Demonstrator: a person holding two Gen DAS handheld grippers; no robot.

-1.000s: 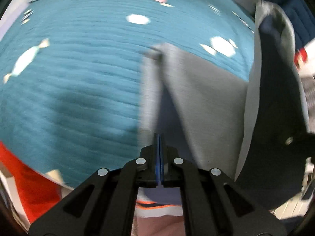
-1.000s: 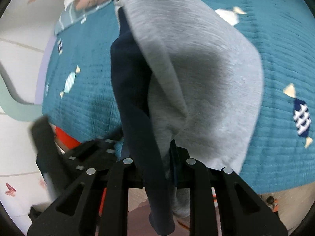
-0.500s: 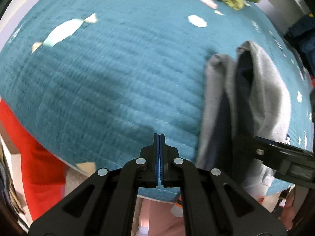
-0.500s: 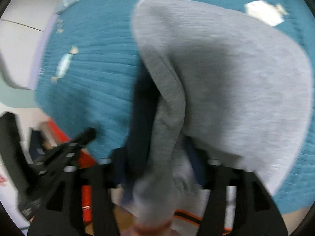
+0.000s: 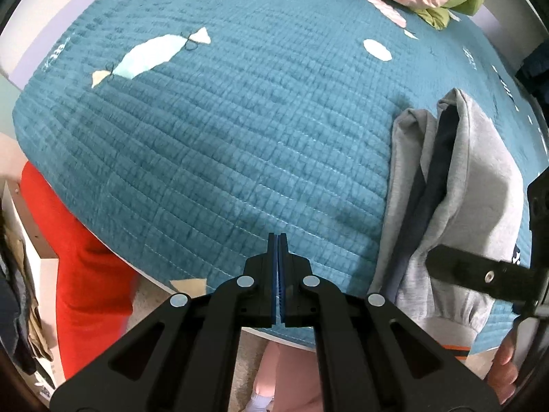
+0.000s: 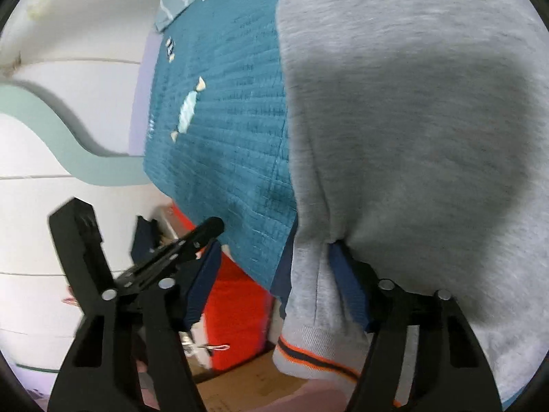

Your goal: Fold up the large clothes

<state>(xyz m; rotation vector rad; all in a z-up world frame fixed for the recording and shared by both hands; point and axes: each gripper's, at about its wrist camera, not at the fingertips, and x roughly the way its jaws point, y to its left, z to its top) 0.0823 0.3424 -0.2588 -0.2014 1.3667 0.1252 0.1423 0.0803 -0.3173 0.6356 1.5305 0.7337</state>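
Grey sweatshirt [image 6: 411,110] — folded, on teal quilt [image 5: 212,144]

bare teal quilt [image 5: 219,158] lies open left of the folded grey sweatshirt [image 5: 480,185].

The left claw [image 5: 278,267], low in the frame's centre, has its pads pressed together, empty. The right claw [image 6: 274,285] stands spread, its jaws having just been closing.

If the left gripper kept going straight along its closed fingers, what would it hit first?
Most likely the teal quilted bedspread: the left gripper, shut and empty, points steeply down at bare quilt. The folded grey garment lies off to its right, out of that line.
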